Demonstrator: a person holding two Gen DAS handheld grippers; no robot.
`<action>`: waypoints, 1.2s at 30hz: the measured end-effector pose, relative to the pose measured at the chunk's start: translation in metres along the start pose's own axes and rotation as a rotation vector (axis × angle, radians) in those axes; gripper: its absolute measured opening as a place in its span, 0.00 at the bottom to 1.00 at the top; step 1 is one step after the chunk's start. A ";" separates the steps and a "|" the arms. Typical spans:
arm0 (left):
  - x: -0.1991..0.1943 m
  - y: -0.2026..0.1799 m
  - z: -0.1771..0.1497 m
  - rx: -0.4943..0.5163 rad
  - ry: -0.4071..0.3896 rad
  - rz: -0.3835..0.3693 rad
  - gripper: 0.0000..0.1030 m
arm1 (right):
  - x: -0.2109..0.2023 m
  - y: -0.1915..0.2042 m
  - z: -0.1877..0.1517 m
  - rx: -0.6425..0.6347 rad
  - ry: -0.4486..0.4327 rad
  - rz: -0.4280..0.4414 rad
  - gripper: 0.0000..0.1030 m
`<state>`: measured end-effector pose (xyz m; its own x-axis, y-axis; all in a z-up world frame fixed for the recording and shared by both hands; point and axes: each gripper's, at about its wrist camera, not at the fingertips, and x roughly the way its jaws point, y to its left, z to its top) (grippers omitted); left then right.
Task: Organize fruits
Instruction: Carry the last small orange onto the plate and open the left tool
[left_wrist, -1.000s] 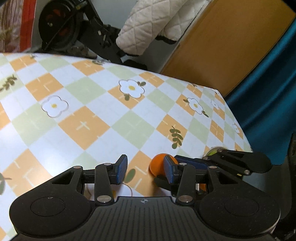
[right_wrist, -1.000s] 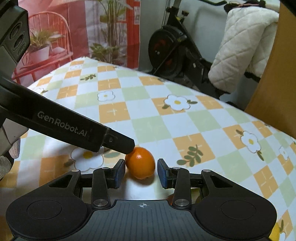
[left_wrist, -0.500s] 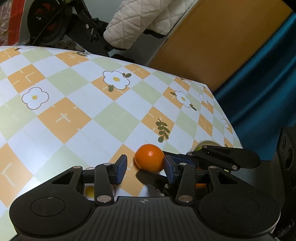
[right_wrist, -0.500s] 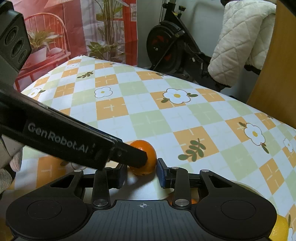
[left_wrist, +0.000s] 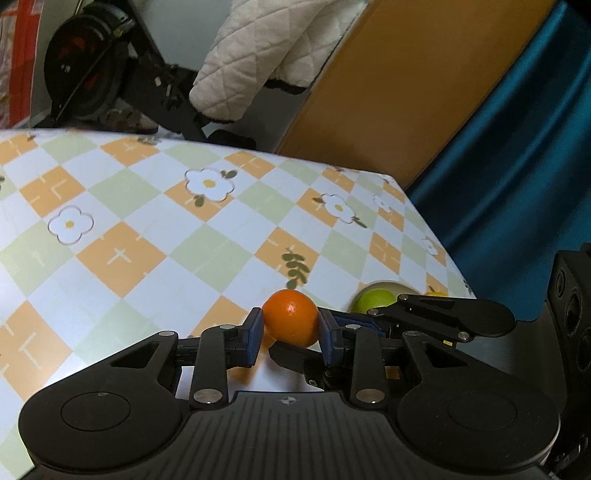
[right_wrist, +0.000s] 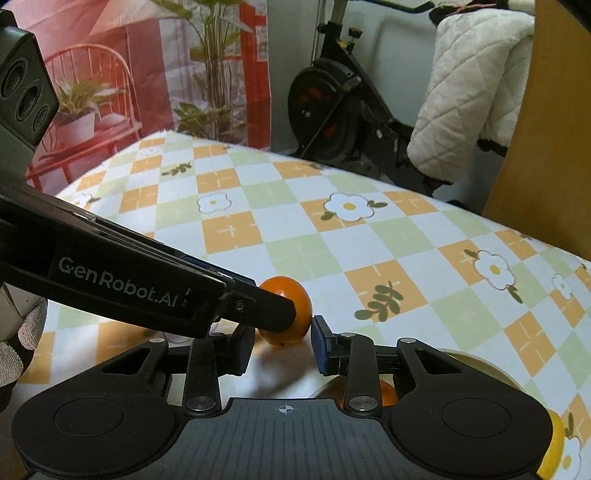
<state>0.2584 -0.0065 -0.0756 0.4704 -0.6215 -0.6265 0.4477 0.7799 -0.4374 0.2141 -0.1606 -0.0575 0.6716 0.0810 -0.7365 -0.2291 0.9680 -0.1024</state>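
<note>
Between the left gripper's fingers: a small, glossy orange.

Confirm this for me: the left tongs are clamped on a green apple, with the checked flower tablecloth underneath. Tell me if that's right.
Not quite. The left tongs are clamped on an orange mandarin, not a green apple; their blue pads have just been closing and now press its two sides. The left wrist view shows it. A green fruit sits further right, ungripped. The checked flower tablecloth underneath is correct.
</note>
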 end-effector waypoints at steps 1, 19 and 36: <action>-0.003 -0.004 0.001 0.007 -0.005 -0.001 0.32 | -0.005 0.000 -0.001 0.002 -0.009 -0.002 0.29; -0.007 -0.091 -0.019 0.128 -0.001 -0.052 0.32 | -0.086 -0.024 -0.045 0.072 -0.079 -0.074 0.28; 0.023 -0.108 -0.022 0.161 0.049 0.028 0.32 | -0.079 -0.045 -0.068 0.125 -0.097 -0.116 0.28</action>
<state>0.2042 -0.1031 -0.0565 0.4481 -0.5925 -0.6694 0.5531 0.7720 -0.3131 0.1236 -0.2269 -0.0407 0.7545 -0.0160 -0.6561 -0.0613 0.9936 -0.0947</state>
